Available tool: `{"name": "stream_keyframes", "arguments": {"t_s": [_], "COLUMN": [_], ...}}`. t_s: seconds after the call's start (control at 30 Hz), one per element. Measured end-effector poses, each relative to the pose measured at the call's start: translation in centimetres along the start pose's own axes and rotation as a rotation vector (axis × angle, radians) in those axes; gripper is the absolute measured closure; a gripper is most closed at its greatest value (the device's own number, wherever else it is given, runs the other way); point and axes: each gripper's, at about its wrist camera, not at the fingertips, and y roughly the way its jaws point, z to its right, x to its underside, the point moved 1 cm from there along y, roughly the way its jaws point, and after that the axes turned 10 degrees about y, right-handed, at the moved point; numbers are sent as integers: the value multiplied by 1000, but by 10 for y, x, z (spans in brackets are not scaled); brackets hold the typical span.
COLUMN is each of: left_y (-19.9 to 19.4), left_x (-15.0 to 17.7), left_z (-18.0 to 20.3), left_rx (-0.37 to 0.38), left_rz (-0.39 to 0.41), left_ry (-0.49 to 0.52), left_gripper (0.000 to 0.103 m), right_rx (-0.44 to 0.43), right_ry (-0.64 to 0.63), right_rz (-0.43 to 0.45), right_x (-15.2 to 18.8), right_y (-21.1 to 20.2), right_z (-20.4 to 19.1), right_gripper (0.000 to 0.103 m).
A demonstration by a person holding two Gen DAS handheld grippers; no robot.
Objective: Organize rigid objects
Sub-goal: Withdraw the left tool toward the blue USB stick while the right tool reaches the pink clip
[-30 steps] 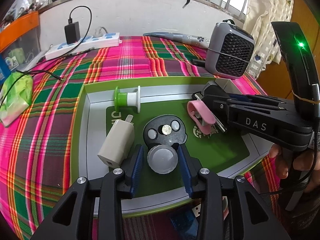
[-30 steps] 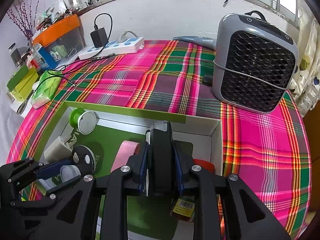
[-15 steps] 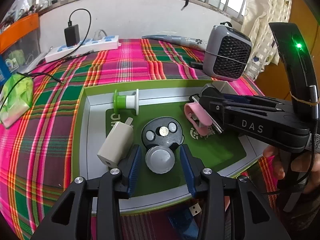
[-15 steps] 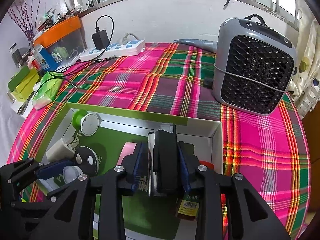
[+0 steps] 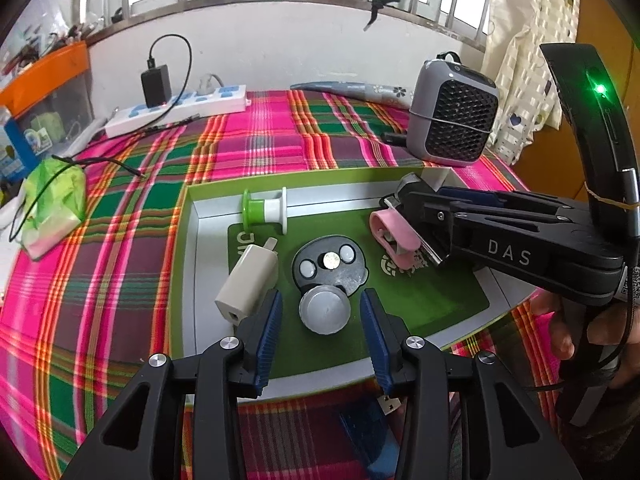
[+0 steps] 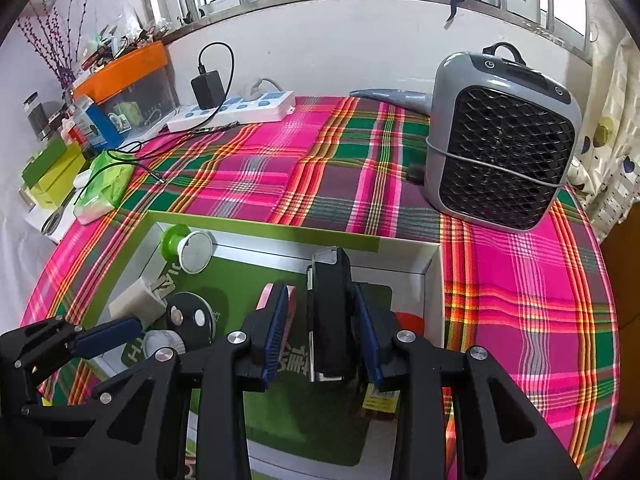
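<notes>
1. Shallow green-rimmed box lid lying on a plaid cloth over the worktop, used as a tray for small hard items.
2. Left gripper at the near edge of the tray, jaws released and just widened, blue pads standing apart on either side of a grey round knob with clear gaps both sides.
3. Knob attached to a black round disc with two pale buttons and a coin-like centre, flat on the green tray floor.
4. Beige charger plug lying just beside the left pad, toward the tray's left wall.
5. Green-and-white spool on its side against the far wall of the tray.
6. Right gripper over the tray's far right corner, jaws also just eased apart; black rectangular block standing upright between them, right pad close against it, left pad clear of it; firm contact not possible to tell.
7. Pink loop lying just beside the right gripper's tips, nearer the tray's middle.
8. Grey fan heater at the far right of the worktop, white power strip along the far edge, green tissue pack at the left edge.
</notes>
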Motion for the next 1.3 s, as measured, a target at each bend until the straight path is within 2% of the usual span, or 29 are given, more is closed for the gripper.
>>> {"name": "stream_keyframes", "arguments": {"t_s": [1.3], "left_y": [-54], "left_x": [26], "left_z": [8], "left_rx": [-12], "left_rz": [55], "left_ry": [-15], "left_gripper": [63], "right_rx": [-27], "right_ry": [34], "right_rz": [71], "right_x": [36], "right_y": [-59], "right_z": [-11], "right_gripper": [67]}}
